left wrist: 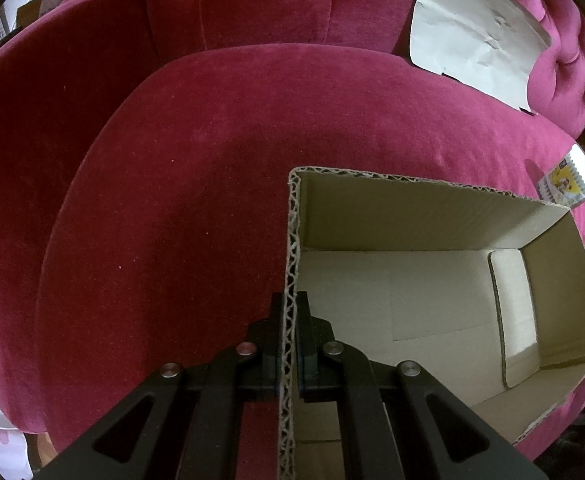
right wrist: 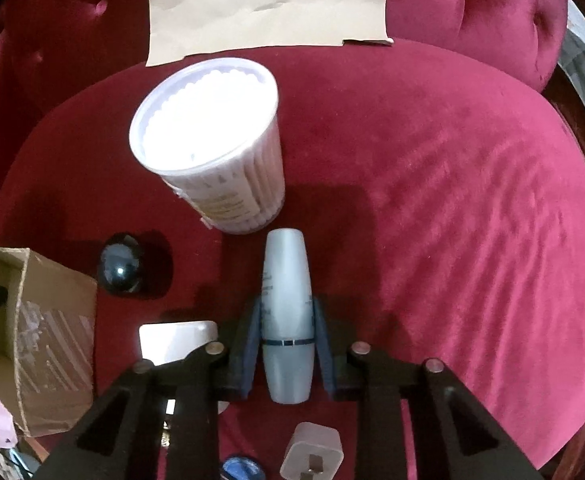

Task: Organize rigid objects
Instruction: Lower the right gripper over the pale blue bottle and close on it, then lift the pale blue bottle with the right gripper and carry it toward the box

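My left gripper (left wrist: pixel 291 308) is shut on the left wall of an open cardboard box (left wrist: pixel 292 264) that sits on a red velvet seat (left wrist: pixel 196 152); the box holds nothing I can see. My right gripper (right wrist: pixel 286 312) is shut on a pale blue-grey bottle (right wrist: pixel 286 292), held lengthwise between the jaws above the seat. A white tub of cotton swabs (right wrist: pixel 212 140) stands just beyond it. A dark glossy ball (right wrist: pixel 120 268), a white flat object (right wrist: pixel 176 340), a white plug adapter (right wrist: pixel 312 456) and a blue object (right wrist: pixel 240 470) lie nearby.
The cardboard box also shows at the left in the right wrist view (right wrist: pixel 44 320), with the left gripper's tip inside. A creased paper sheet (right wrist: pixel 268 4) leans on the tufted backrest. A yellow-labelled tub (left wrist: pixel 568 180) shows past the box.
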The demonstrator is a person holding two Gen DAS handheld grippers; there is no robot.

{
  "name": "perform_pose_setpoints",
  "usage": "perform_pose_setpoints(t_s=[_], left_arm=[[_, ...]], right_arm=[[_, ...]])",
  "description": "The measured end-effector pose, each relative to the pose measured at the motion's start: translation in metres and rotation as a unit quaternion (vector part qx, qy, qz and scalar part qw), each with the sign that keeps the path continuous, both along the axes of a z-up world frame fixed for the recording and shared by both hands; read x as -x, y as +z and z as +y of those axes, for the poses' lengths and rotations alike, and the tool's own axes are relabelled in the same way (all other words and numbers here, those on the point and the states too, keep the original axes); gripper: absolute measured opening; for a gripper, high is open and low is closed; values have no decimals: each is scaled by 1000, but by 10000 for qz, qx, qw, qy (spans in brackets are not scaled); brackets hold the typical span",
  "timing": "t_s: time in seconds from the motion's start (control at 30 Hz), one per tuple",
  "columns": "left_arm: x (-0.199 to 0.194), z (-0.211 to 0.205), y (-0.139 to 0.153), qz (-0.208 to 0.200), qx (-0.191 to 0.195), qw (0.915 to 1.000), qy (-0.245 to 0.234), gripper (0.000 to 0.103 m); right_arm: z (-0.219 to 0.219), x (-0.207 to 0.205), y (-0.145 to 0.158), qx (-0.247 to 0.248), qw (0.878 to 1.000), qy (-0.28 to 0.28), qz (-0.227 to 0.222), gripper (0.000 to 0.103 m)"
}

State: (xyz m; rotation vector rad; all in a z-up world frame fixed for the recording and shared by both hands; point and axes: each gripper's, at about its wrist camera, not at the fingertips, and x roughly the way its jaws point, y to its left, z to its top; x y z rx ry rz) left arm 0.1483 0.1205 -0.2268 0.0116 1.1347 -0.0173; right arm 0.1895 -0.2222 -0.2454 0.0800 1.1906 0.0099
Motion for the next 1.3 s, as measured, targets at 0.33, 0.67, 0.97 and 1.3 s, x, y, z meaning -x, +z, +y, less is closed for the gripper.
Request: perform_pose_setpoints(t_s=[0.33,0.67,0.97,1.3], left_arm=[[0,0,0,-2,-9,10000,-15,3],[1,0,1,-25,-33,10000,-15,3],[0,2,1,-23,-24,10000,-26,3],[0,2,2,-27,-21,10000,-27,3]], right_arm=[[-4,1,0,149,9998,-83,37,27],[-9,8,12,214,9996,-166,12,27],[1,22,42,424,9990,-113,-79,27],[15,38,80,481,9983,24,-333,27]])
